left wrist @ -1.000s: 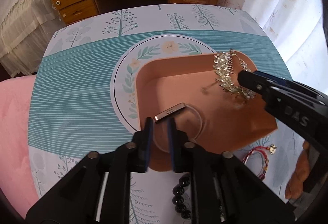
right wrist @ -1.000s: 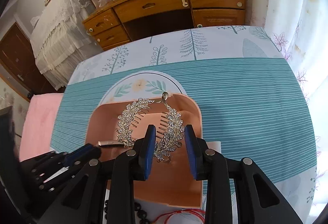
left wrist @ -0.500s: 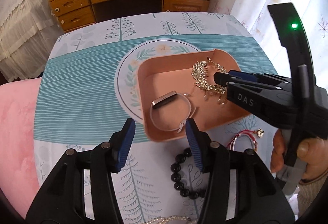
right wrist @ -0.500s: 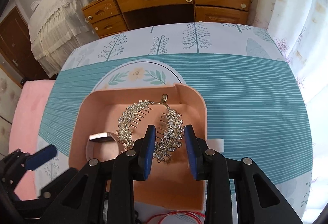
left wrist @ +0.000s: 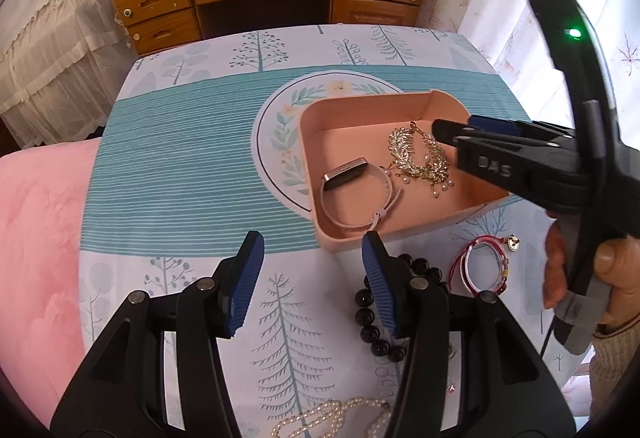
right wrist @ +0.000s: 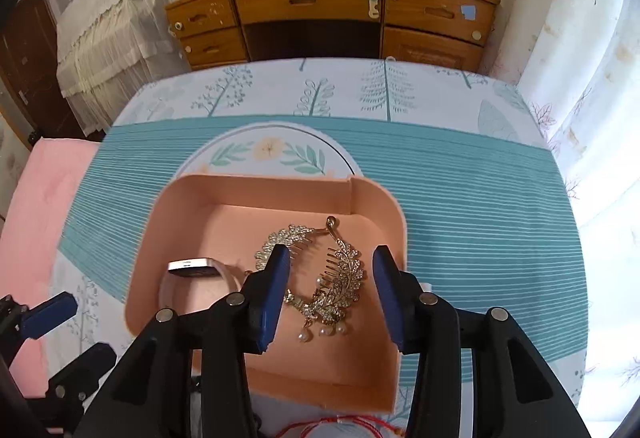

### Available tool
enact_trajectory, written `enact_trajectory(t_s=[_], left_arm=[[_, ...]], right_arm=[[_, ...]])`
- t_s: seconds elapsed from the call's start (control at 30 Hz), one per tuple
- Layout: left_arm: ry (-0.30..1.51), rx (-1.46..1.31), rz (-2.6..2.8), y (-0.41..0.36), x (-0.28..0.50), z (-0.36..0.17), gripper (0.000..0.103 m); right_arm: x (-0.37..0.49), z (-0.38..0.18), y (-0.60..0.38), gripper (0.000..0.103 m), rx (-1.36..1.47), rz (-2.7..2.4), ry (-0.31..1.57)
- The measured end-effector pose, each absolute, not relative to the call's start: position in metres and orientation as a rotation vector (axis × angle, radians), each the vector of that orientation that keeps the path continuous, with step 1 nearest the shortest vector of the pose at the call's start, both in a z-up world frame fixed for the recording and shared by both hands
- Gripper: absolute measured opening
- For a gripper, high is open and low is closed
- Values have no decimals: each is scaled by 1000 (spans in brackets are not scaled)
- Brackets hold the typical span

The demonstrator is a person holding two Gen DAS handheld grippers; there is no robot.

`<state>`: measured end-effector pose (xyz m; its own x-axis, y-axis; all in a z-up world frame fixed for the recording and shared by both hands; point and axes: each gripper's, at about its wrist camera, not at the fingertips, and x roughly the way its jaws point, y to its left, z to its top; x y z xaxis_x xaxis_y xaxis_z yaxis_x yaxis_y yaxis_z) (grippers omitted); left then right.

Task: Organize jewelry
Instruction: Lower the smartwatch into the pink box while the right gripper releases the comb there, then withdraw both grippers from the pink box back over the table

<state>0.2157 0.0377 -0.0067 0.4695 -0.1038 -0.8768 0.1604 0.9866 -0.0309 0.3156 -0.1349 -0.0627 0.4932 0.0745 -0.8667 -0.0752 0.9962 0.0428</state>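
Right gripper [right wrist: 330, 294] hovers over the pink tray [right wrist: 188, 193], jaws just spread apart, the leaf hair comb [right wrist: 340, 278] lying loose below; left gripper [left wrist: 312, 278] gapes empty above the desk [left wrist: 168, 165]; watch [left wrist: 346, 173] in the tray, comb perhaps touching its strap.

Ahead of me, a wooden desk [right wrist: 332, 13] with drawers, clutter along its top. White lace-draped bed [right wrist: 116, 21] to my left. Sheer floral curtains [right wrist: 592, 49] right, bright with daylight.
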Motion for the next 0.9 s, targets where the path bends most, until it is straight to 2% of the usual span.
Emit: enact_trajectory(t_s=[0.3, 0.53, 0.9], left_arm=[[921, 154, -182, 29, 176, 24, 48], [1032, 138, -263, 27, 145, 23, 48], [1079, 142, -245, 51, 81, 9, 48]], right_arm=[[258, -38, -147, 44, 22, 126, 1054], [180, -27, -148, 44, 34, 192, 1057], [67, -35, -137, 44, 38, 314, 1138]])
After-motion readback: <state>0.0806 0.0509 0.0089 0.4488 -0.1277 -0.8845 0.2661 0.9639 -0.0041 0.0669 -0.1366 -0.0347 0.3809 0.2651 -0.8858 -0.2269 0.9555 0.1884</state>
